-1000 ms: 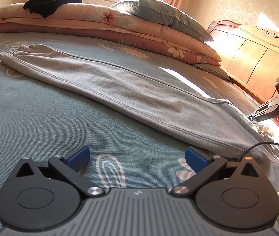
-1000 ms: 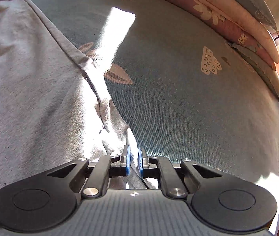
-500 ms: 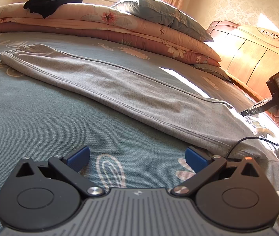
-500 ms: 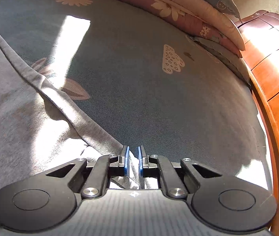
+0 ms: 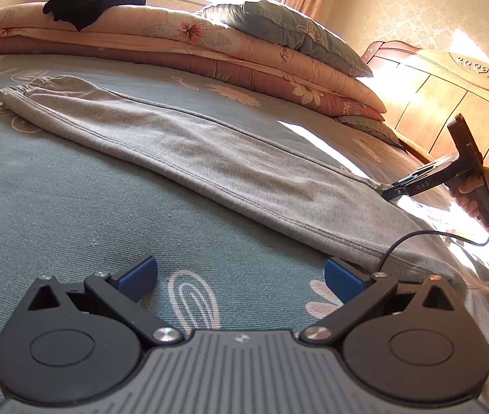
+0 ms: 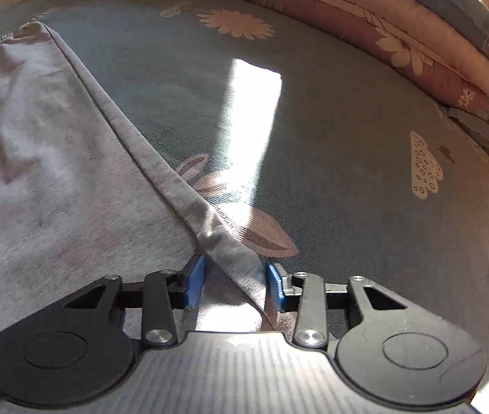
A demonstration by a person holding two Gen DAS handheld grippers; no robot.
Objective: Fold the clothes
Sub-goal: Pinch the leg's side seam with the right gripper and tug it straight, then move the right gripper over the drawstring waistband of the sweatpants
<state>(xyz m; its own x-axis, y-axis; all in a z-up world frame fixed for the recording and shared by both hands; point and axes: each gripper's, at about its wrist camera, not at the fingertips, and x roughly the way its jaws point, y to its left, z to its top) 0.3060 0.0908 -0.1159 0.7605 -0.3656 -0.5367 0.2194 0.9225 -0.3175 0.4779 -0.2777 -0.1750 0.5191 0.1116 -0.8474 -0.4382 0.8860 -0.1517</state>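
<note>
Bed with folded trousers, seen from both hand-held tools. Far left: a black garment (image 5: 89,3) lies on top of the stacked floral quilts (image 5: 210,48) along the far side of the bed (image 5: 55,207). Centre: the grey trousers (image 5: 210,158) lie flat on the teal bedspread, folded lengthwise into one long band, the elastic cuff end (image 5: 17,91) at the far left and the waist end at the near right. Foreground: the left claw (image 5: 241,272) hangs just above bare bedspread near the trousers' hem, its blue pads spread wide with nothing between them. Right: the right claw (image 6: 234,284), held in a person's hand (image 5: 468,196), sits at the far edge of the trousers near the waist; its jaws are opening, and a raised fold of grey fabric (image 6: 230,245) stands between the pads, which no longer press on it. A black cable (image 5: 434,238) trails across the trousers. Far right: the wooden headboard (image 5: 451,103) stands in strong sunlight, with a grey-blue pillow (image 5: 296,34) atop the quilts.
</note>
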